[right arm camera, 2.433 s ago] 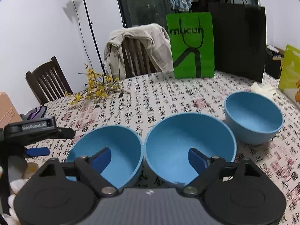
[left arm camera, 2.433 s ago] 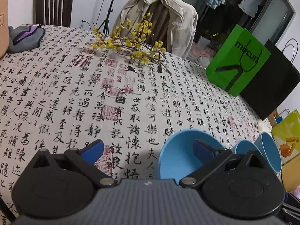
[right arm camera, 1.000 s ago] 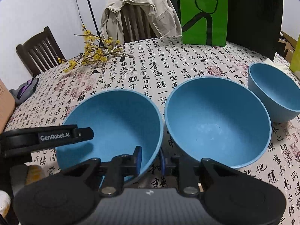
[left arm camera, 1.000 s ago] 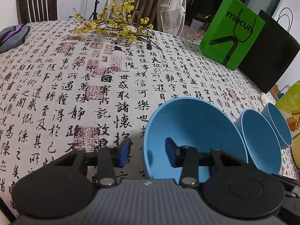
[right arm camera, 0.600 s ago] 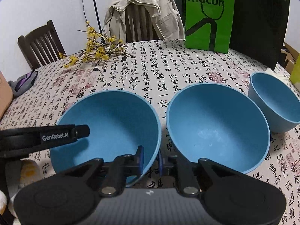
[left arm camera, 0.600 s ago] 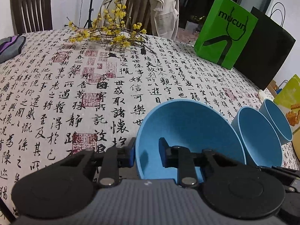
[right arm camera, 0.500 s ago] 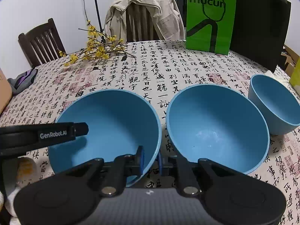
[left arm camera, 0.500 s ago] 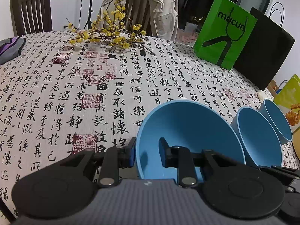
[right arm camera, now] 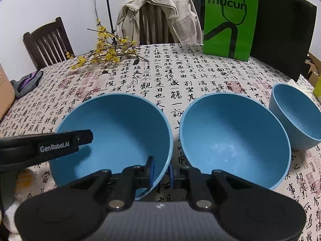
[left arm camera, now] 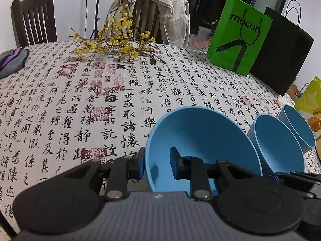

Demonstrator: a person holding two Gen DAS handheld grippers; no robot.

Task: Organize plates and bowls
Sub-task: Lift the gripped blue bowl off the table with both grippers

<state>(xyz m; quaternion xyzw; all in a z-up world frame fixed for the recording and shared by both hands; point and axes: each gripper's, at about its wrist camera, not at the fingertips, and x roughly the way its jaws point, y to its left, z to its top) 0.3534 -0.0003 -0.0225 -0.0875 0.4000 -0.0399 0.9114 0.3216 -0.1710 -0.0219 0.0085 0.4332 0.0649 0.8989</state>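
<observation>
Three blue bowls stand in a row on the calligraphy-print tablecloth (left arm camera: 60, 100). My left gripper (left arm camera: 156, 158) is shut on the left rim of the large left bowl (left arm camera: 200, 136), one finger outside the wall and one inside. My right gripper (right arm camera: 160, 168) is shut on the right rim of that same bowl (right arm camera: 120, 124). The left gripper's black body (right arm camera: 50, 146) reaches over the bowl from the left. Just right of it is a second large bowl (right arm camera: 234, 136), close beside it. A smaller, deeper bowl (right arm camera: 297, 112) stands farther right.
A yellow flowering branch (left arm camera: 116, 46) lies at the far side of the table. A green paper bag (left arm camera: 238, 38) and a black bag (left arm camera: 280, 54) stand at the back right. A grey-purple cloth (left arm camera: 12, 60) lies far left. A jacket-draped chair (left arm camera: 152, 14) stands behind.
Both grippers went from open to shut, each onto a rim of the left bowl. Over the last half second nothing visibly moved.
</observation>
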